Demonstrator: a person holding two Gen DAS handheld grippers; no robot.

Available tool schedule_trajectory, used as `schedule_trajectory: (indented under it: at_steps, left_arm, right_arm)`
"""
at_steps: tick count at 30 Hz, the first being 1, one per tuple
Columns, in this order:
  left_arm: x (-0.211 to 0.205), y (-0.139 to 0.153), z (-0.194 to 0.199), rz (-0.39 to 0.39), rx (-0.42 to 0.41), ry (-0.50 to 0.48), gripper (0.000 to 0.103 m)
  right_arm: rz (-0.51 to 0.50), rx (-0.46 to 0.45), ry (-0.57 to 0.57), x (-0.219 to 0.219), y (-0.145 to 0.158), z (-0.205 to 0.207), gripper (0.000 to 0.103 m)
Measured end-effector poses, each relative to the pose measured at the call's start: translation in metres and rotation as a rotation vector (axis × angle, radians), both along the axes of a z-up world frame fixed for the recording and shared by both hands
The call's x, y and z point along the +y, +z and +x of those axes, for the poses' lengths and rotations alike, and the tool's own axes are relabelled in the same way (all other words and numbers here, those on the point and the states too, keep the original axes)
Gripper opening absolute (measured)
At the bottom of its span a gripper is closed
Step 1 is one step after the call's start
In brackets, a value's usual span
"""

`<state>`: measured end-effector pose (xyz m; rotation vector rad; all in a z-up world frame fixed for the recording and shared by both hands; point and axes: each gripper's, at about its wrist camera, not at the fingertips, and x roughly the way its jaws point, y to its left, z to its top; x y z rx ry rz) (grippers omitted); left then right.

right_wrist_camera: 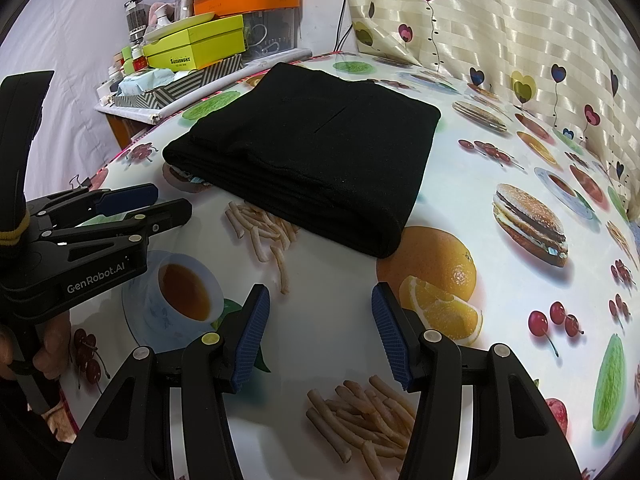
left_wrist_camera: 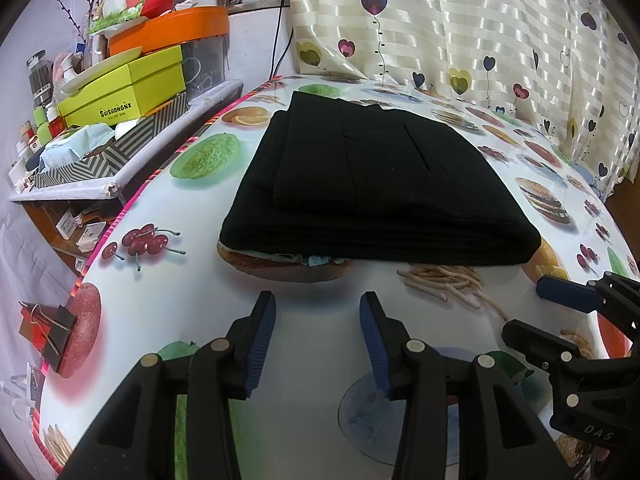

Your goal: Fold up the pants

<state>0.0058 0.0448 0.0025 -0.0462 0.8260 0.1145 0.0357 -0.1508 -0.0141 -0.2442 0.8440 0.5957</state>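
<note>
Your black pants (left_wrist_camera: 372, 176) lie as a compact, layered rectangle in the middle of the food-print tablecloth (left_wrist_camera: 320, 320), ahead of both tools and apart from them. Your left gripper (left_wrist_camera: 318, 308) stands with jaws parted and nothing between them, and your right gripper (right_wrist_camera: 320, 300) likewise holds nothing, its jaws spread over bare cloth. The fold looks close to finished, so the main risk now is spoiling it: if you nudge the near edge, the stacked layers could slide and splay. The upper layer sits offset from the one below, so a pinch that catches only it would likely peel it back. Snagging the tablecloth could drag the whole bundle askew.
</note>
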Motion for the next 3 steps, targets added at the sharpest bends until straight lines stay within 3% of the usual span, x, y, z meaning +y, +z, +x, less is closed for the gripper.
schedule_trajectory:
  at_steps: [3]
  left_arm:
    - [0.0001,0.0000,0.0000,-0.001,0.000,-0.001,0.047]
  right_arm:
    - [0.000,0.000,0.000,-0.0001,-0.0001,0.0000,0.054]
